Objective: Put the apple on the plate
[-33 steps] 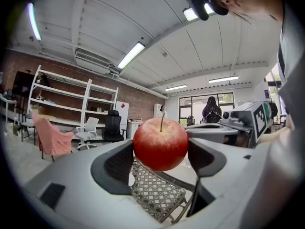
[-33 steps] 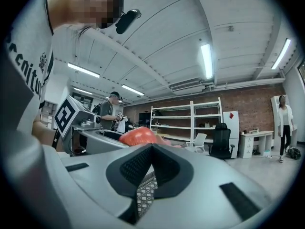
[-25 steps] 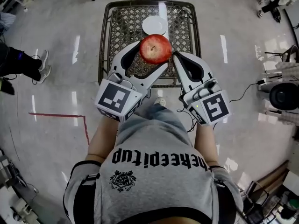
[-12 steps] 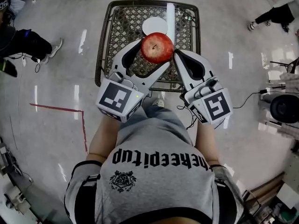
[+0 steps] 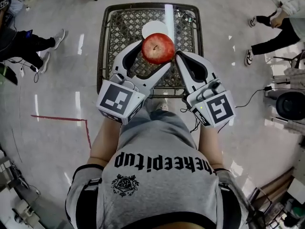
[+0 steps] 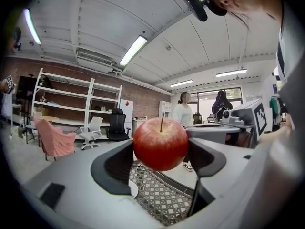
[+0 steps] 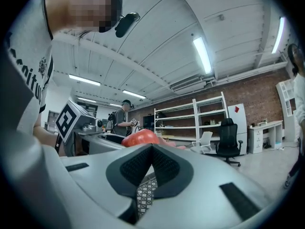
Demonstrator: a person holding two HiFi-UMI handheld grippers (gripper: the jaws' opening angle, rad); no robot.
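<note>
A red apple (image 5: 157, 48) hangs in the air over the wire-mesh table (image 5: 123, 25), with my left gripper (image 5: 153, 54) shut on it, one jaw on either side. In the left gripper view the apple (image 6: 160, 143) sits stem-up between the dark pads. A small white plate (image 5: 151, 27) lies on the mesh just beyond the apple, which partly covers it; its edge (image 6: 134, 189) shows below the left jaw. My right gripper (image 5: 179, 57) is shut and empty, its tip beside the apple's right side. From the right gripper view the apple (image 7: 140, 138) peeks over the shut jaws (image 7: 151, 149).
The table has a raised dark metal rim (image 5: 101, 56). Small items lie at its far right corner (image 5: 186, 16). People's legs stand on the floor at upper left (image 5: 28, 42) and upper right (image 5: 271, 37). A black device with cables (image 5: 289, 106) sits at the right.
The apple stays clamped in the left gripper at nearly the same spot over the table. The right gripper keeps its place. People on the floor around have walked.
</note>
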